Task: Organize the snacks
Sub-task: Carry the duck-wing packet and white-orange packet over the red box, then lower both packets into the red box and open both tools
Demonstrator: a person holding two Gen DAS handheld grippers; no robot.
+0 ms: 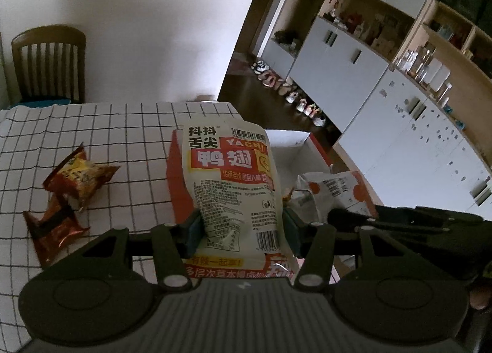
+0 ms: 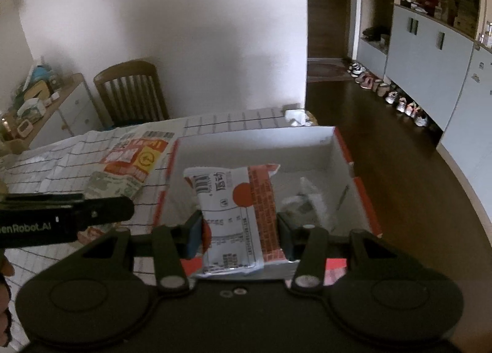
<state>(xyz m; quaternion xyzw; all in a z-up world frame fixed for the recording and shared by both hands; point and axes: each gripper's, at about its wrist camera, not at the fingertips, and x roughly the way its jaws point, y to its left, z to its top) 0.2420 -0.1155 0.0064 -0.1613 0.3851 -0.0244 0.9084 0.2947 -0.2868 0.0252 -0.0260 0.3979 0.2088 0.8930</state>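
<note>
My left gripper (image 1: 241,226) is shut on a cream and red duck-wing snack pack (image 1: 230,180) and holds it upright above the near left wall of the red and white cardboard box (image 1: 303,140). My right gripper (image 2: 240,230) is shut on a white and orange snack packet (image 2: 236,211) and holds it over the inside of the box (image 2: 341,150). That packet also shows in the left wrist view (image 1: 335,188), and the duck-wing pack in the right wrist view (image 2: 135,156). A clear wrapped item (image 2: 307,199) lies inside the box.
Two orange-red snack packets (image 1: 81,176) (image 1: 53,226) lie on the checked tablecloth (image 1: 129,134) left of the box. A wooden chair (image 1: 49,63) stands behind the table. Cabinets (image 1: 409,125) and a row of shoes (image 1: 289,94) line the right wall. The table's right edge drops to the dark floor (image 2: 399,168).
</note>
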